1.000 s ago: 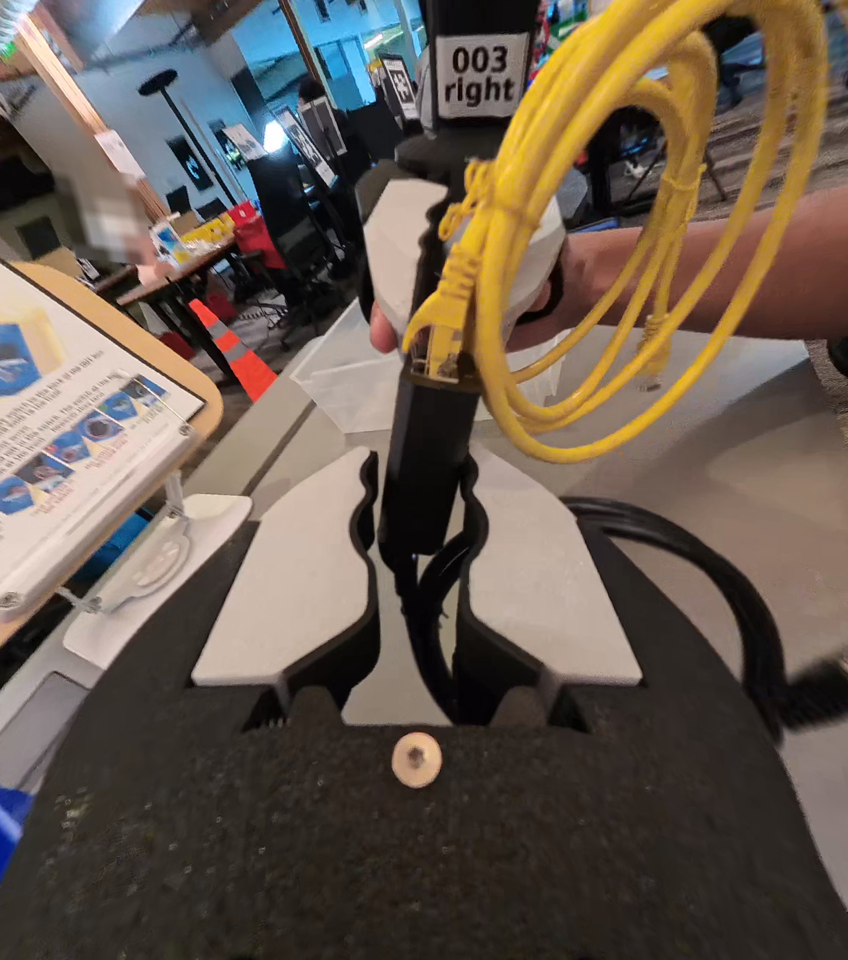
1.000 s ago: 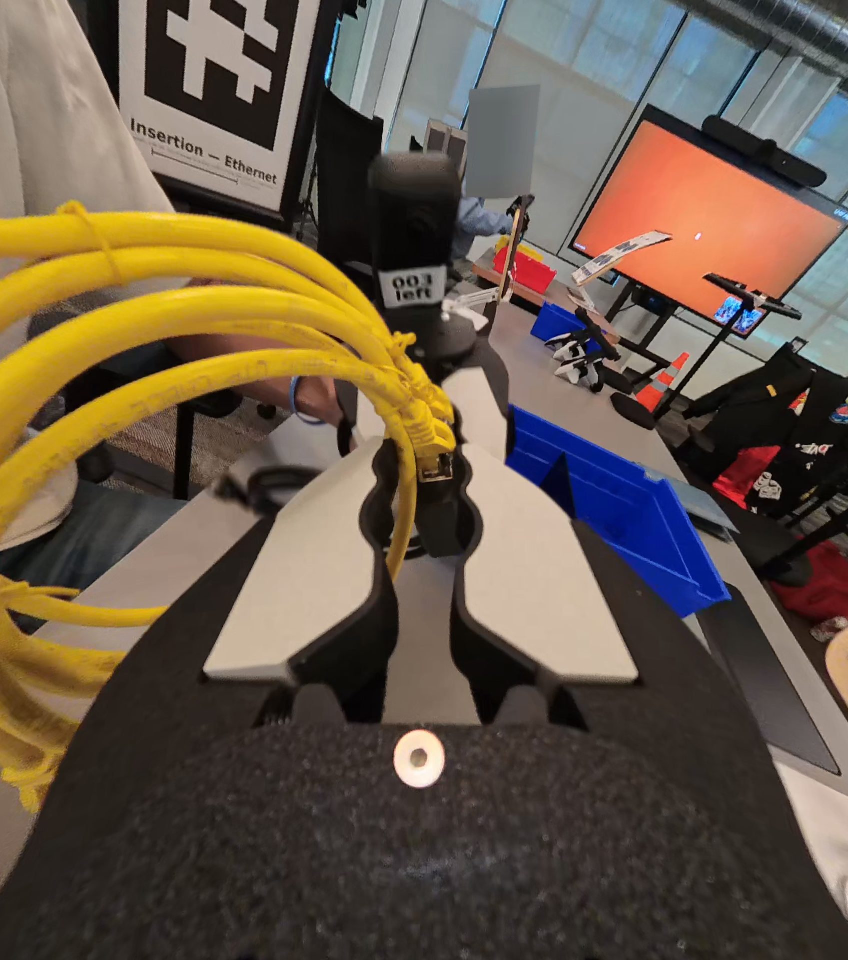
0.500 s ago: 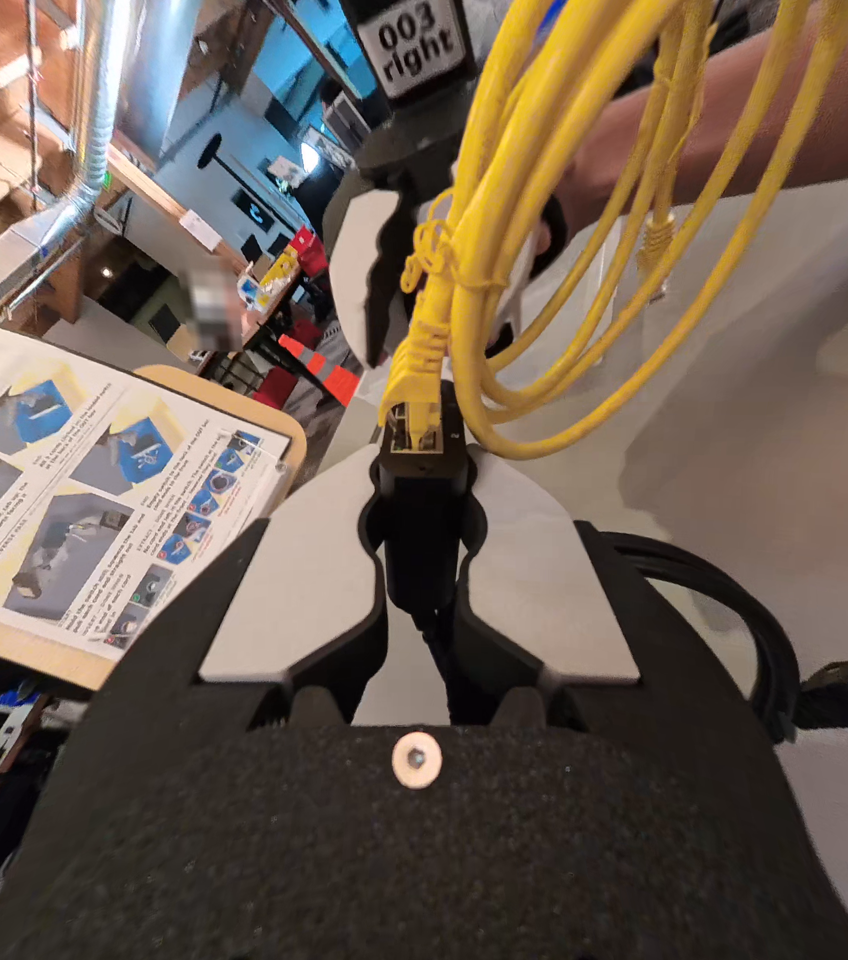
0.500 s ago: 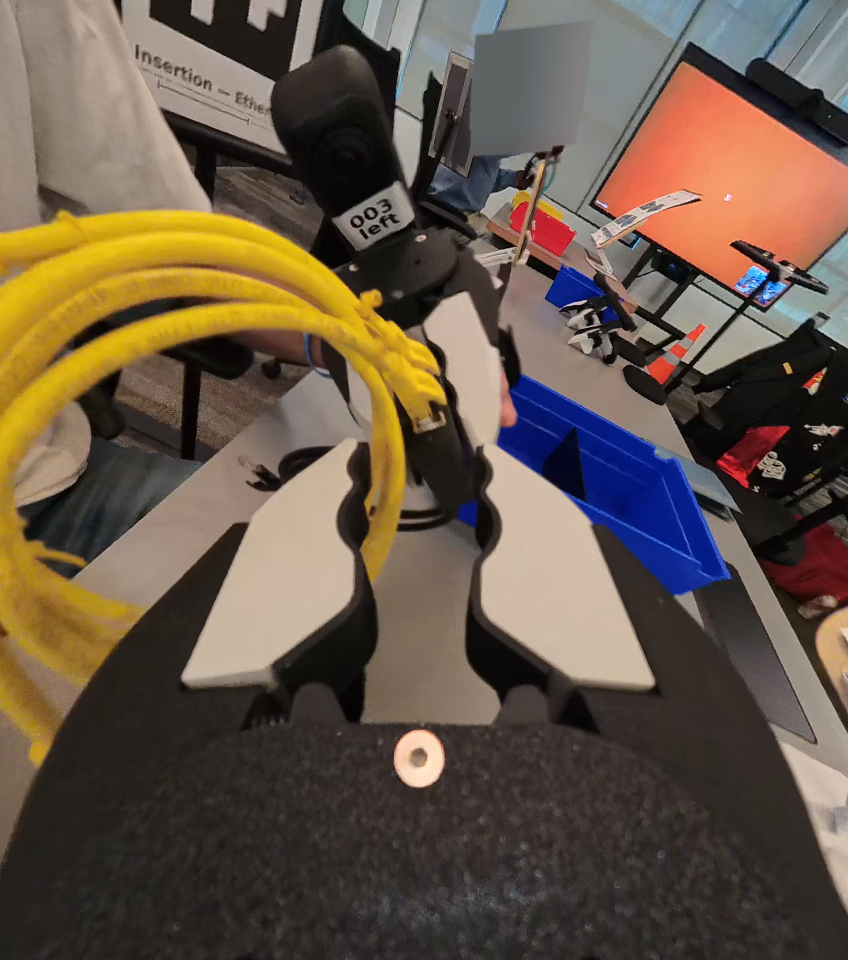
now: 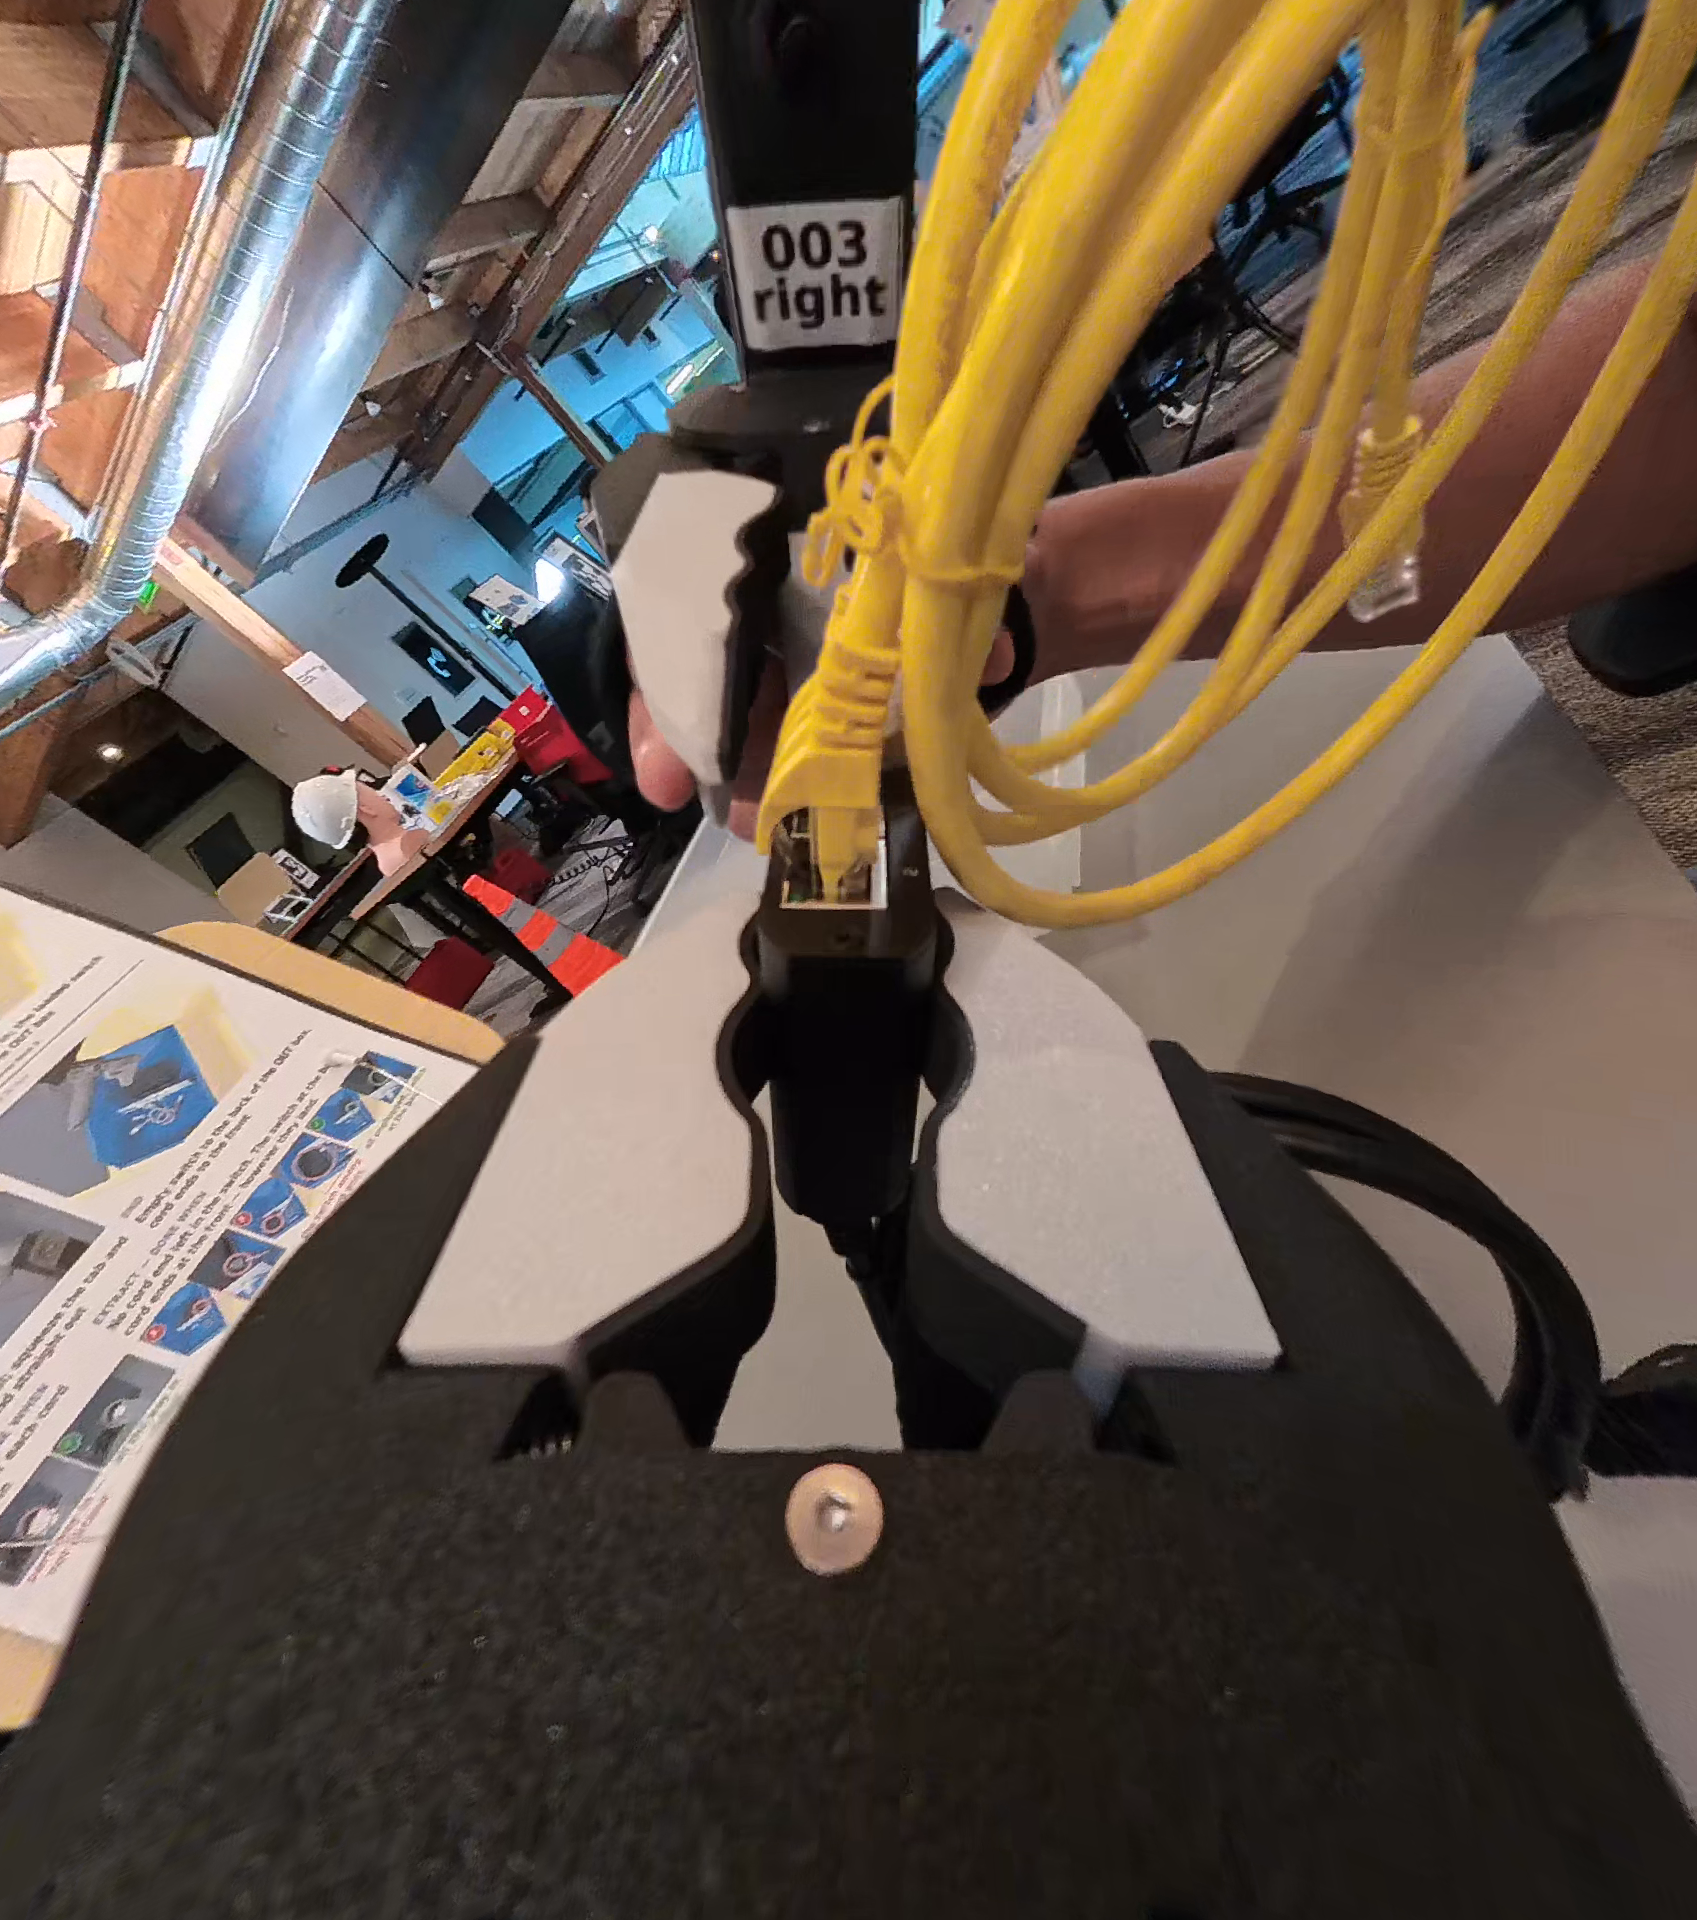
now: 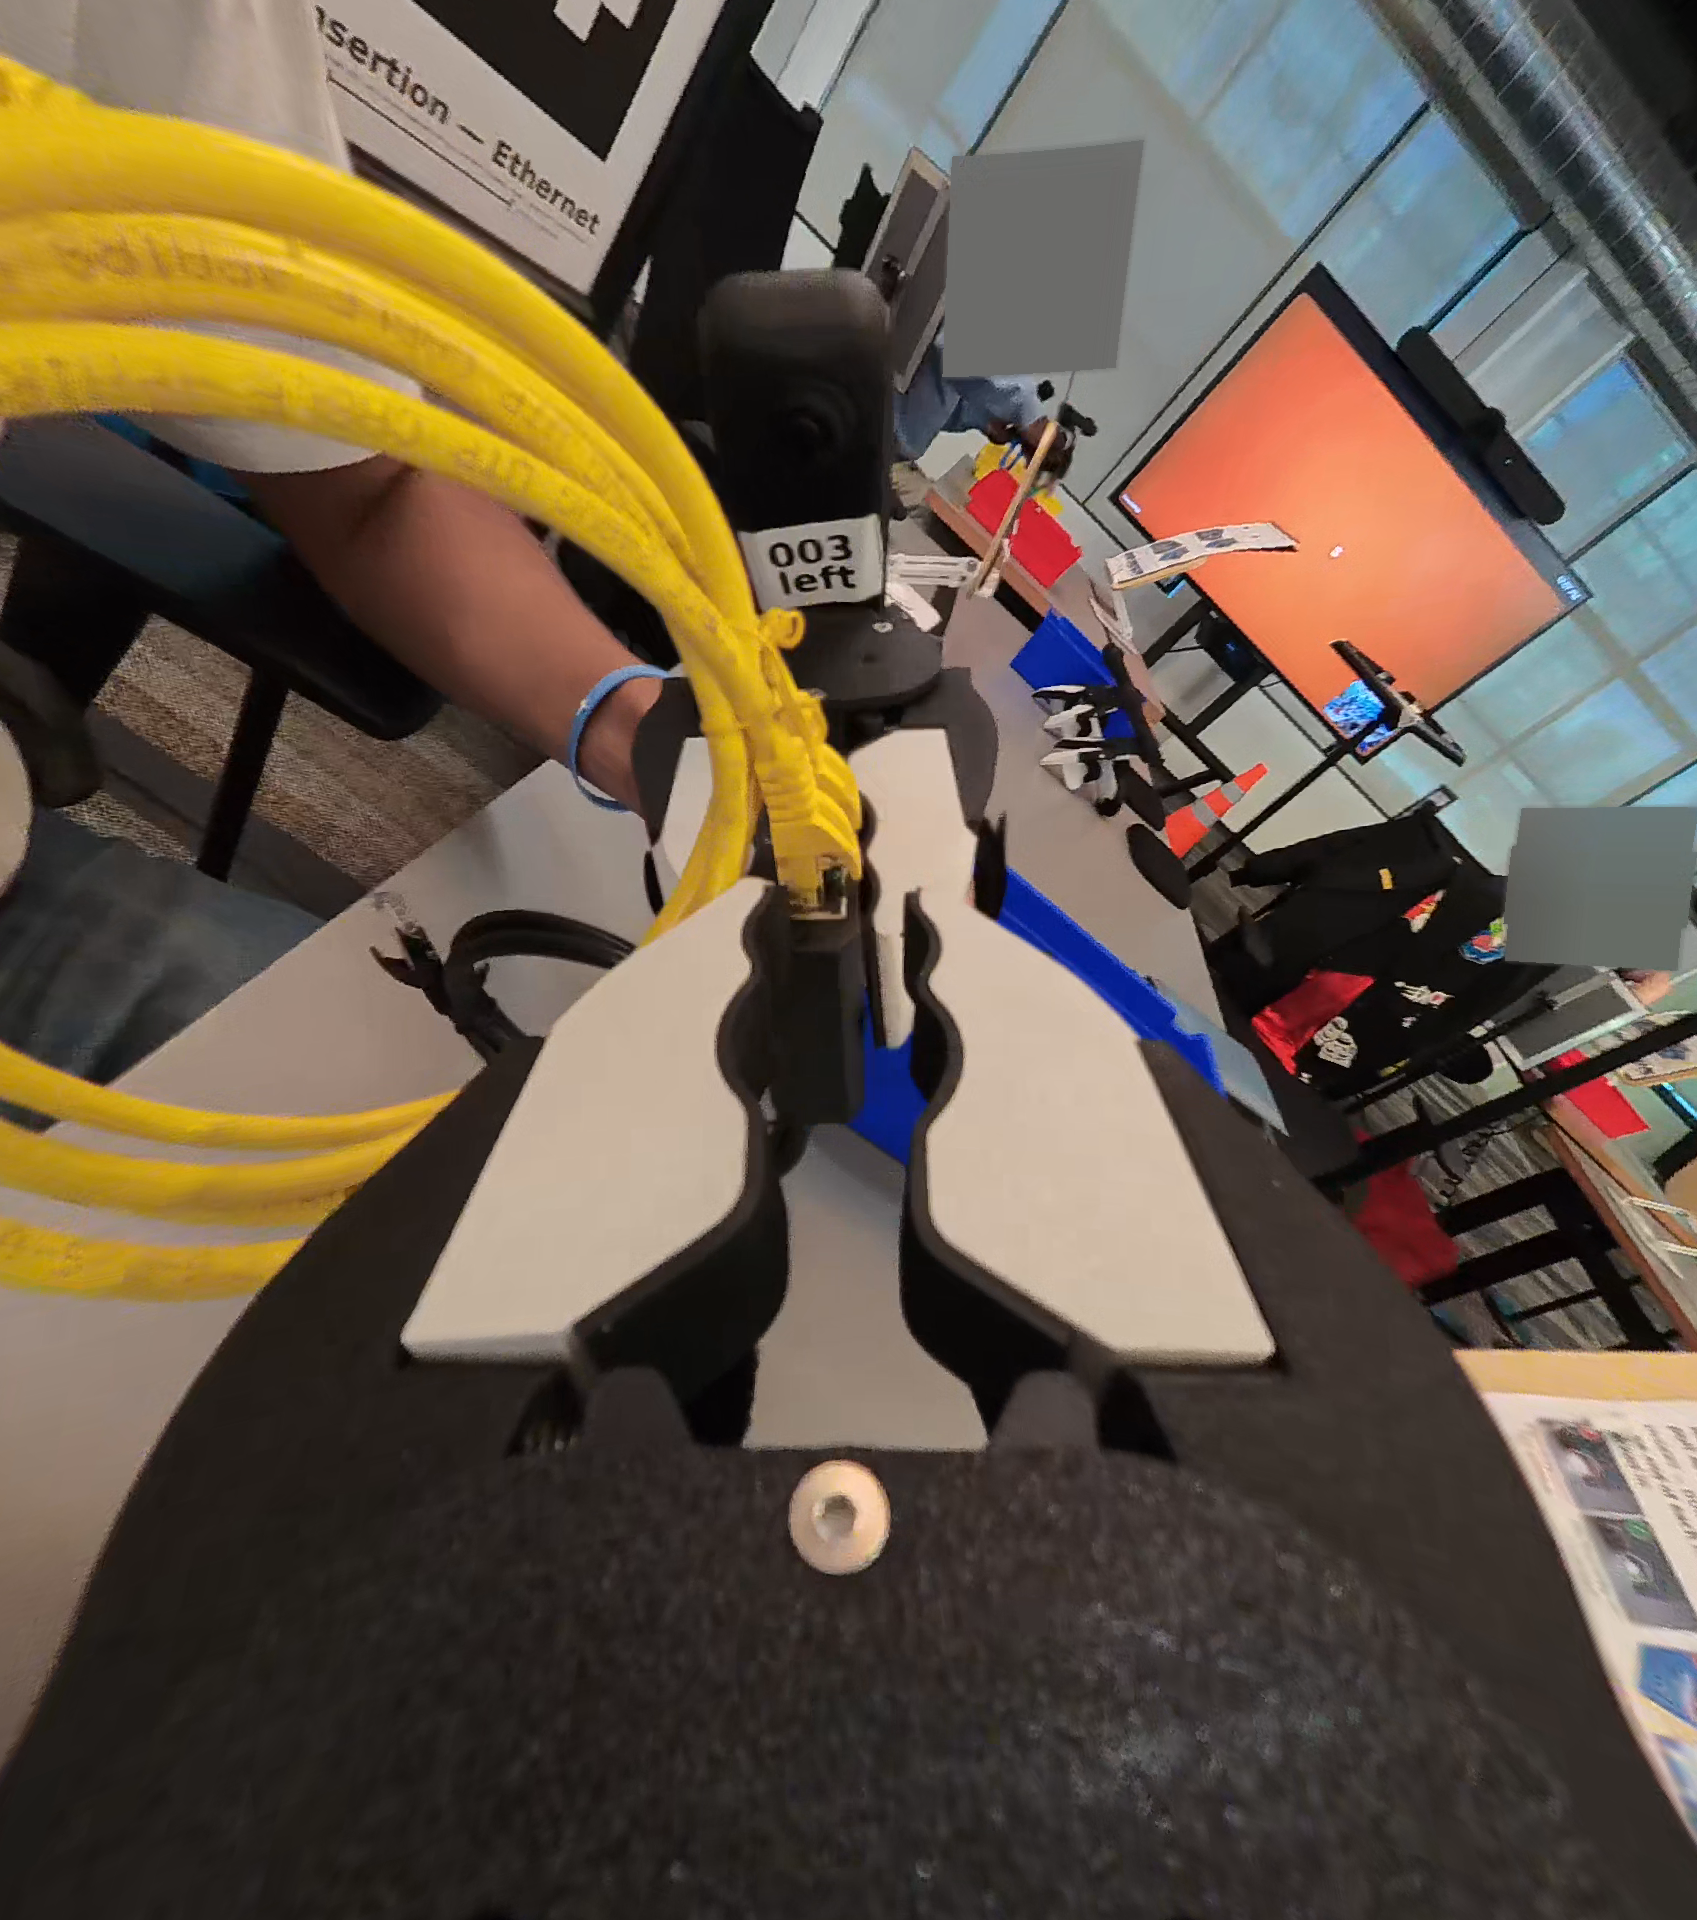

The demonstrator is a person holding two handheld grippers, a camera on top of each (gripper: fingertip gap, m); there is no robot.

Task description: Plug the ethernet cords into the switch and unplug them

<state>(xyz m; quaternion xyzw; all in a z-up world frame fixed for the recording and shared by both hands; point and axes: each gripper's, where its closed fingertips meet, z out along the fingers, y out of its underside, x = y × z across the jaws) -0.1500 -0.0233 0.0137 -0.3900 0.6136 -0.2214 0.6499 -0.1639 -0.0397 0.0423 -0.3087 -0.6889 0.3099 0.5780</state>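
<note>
The left gripper [image 5: 839, 1039] held the black switch [image 5: 839, 1049] above the desk [image 5: 1446, 935], both fingers [image 5: 615, 1122] pressed against its sides. The yellow ethernet cord's [image 5: 958, 436] plug [image 5: 828, 769] sat in the switch's port. The right gripper [image 6: 839, 997] faced it with fingers [image 6: 1062, 1132] apart, holding nothing; the switch stood between them, touching the left-hand finger only.

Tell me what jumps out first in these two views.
The bright yellow ethernet cord, coiled in big loops, fills the upper right of the left wrist view, and its plug sits in the port of a black switch. The left gripper clamps that switch between its pale fingers, held above the grey table. An orange screen glows behind.
</note>
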